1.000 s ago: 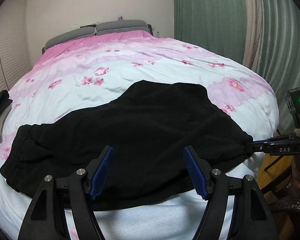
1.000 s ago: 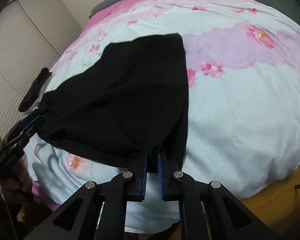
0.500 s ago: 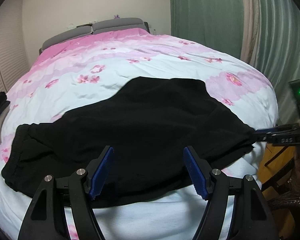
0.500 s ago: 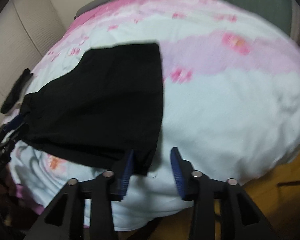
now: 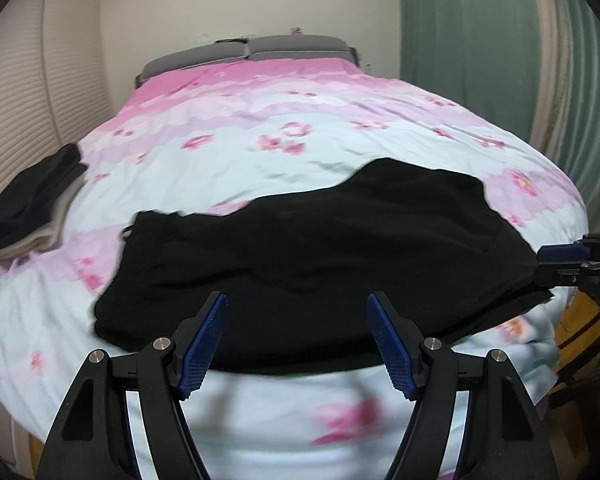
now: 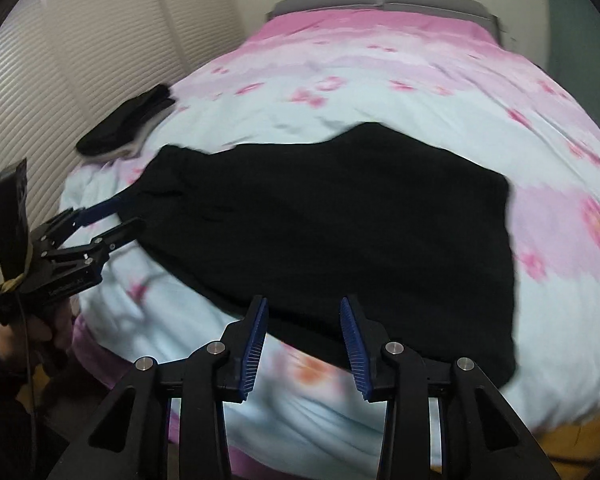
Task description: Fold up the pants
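Black pants (image 5: 320, 256) lie folded across the near end of the bed, waistband end at the left; they also show in the right wrist view (image 6: 340, 224). My left gripper (image 5: 298, 344) is open and empty, just short of the pants' near edge. It also shows in the right wrist view (image 6: 126, 214), open, at the waistband corner. My right gripper (image 6: 304, 340) is open and empty at the pants' near edge. It shows in the left wrist view (image 5: 540, 264) at the pants' right corner.
The bed (image 5: 300, 148) has a pink and pale blue floral cover. A stack of folded dark and light clothes (image 5: 32, 208) lies at the bed's left edge, also in the right wrist view (image 6: 128, 124). Green curtains (image 5: 480, 48) hang at right. Louvred doors (image 6: 60, 60) stand at left.
My right gripper let go of the pants' corner, opened and swung left. The pants dropped flat on the bed. My left gripper stayed open and shifted its view leftward.
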Demonstrator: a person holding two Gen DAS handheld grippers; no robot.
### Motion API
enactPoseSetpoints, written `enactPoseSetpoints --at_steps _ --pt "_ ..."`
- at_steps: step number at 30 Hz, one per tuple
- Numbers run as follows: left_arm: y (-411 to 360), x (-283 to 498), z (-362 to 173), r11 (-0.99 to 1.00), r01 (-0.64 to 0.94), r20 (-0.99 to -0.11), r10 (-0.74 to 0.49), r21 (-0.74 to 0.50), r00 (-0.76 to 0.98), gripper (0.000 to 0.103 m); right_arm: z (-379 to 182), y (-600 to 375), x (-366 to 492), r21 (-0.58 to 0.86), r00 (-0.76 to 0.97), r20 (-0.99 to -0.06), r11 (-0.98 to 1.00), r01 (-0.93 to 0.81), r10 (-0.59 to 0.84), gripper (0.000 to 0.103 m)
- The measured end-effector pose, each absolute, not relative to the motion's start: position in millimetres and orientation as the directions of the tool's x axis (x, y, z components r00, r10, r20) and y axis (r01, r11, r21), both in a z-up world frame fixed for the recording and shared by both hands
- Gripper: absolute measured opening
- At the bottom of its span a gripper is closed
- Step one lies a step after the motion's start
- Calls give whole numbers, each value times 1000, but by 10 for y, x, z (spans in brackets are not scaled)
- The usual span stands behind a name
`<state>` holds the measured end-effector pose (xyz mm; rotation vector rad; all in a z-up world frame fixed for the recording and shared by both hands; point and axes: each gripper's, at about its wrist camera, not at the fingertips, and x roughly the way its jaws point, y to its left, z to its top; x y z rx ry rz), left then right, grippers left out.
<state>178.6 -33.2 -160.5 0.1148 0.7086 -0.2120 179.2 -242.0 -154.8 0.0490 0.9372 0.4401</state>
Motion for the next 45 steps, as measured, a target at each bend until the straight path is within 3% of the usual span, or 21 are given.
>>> enactPoseSetpoints --at_steps 11,14,19,23,26,27,32,36,45 --pt "348 1795 -1579 989 147 -663 -96 22 743 72 -1828 -1567 1974 95 437 -837 874 -476 329 39" --pt "408 1804 -1613 989 144 -669 -98 13 737 72 -1964 -1508 2027 128 375 -864 867 -481 336 8" --pt "441 1843 -1651 989 147 -674 -111 -4 730 72 -2006 -1485 1921 123 354 -871 848 -515 341 8" --pt "416 1927 -1628 986 165 -673 -131 -14 728 72 -1708 -1637 2012 137 418 -826 856 -499 377 12" --pt "354 2063 -1533 983 184 -654 -144 -7 742 72 -1415 -1848 2247 154 479 -778 863 -481 406 35" --pt "320 2138 -1483 982 189 -646 -151 -11 748 71 -1315 -1944 2397 150 501 -768 871 -467 400 38" --pt "-9 2631 -1245 980 196 -591 -174 -28 788 72 -1111 -2321 3337 175 489 -777 882 -438 397 38" --pt "-309 3049 -1180 981 186 -570 -186 -58 801 72 -1293 -2581 4197 344 320 -819 855 -389 476 38" --pt "-615 3705 -1441 983 168 -616 -179 -76 767 72 -1888 -2578 4988 449 92 -865 844 -292 492 38"
